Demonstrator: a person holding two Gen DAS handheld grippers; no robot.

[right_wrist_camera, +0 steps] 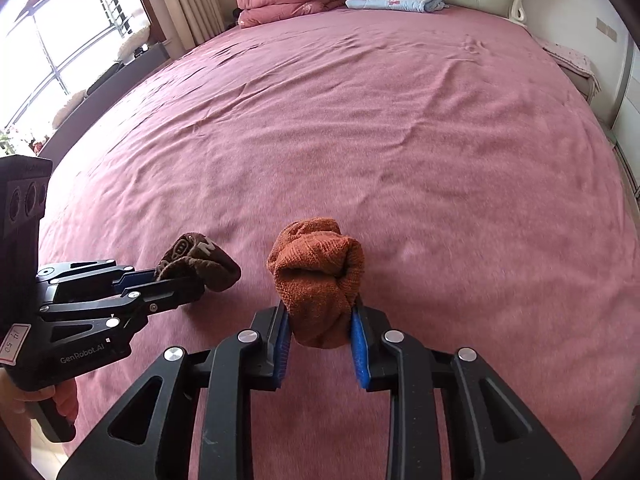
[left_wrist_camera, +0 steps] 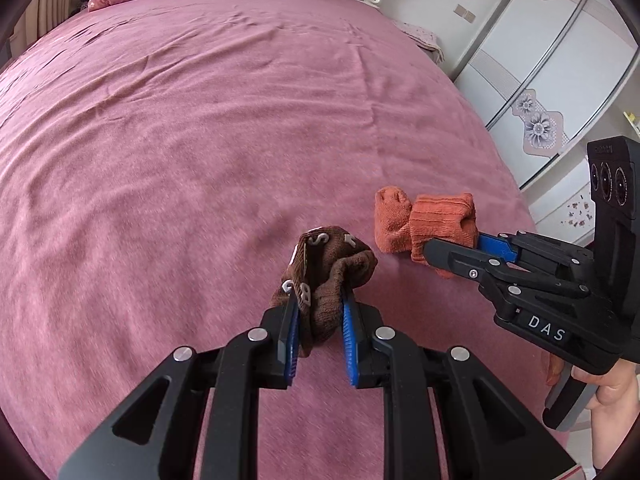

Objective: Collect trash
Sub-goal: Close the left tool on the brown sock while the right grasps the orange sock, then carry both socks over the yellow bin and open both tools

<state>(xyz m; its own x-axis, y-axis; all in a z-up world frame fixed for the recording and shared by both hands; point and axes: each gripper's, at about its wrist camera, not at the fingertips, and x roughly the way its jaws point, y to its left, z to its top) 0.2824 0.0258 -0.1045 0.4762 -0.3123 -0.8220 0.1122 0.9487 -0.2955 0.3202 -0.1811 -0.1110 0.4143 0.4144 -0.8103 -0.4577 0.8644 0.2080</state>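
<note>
Left gripper [left_wrist_camera: 318, 304] clamping brown sock [left_wrist_camera: 324, 276], right gripper [right_wrist_camera: 320, 312] clamping orange sock [right_wrist_camera: 318, 276]

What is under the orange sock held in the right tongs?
Below the orange sock only the pink bedspread shows, wrinkled and bare. The right tongs pinch its lower end, so that part is hidden between the pads. Whether it hangs clear of the bedspread cannot be told.

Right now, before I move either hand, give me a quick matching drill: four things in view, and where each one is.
Things:
1. brown sock
2. orange sock
3. folded blue blanket
4. folded pink quilt

Places:
A. far end of the bed, nearest the window
B. between the right gripper's fingers
C. at the headboard, beside the quilt
D. between the left gripper's fingers

Pairs: 1-D, 2-B, 3-C, 4-A
</note>
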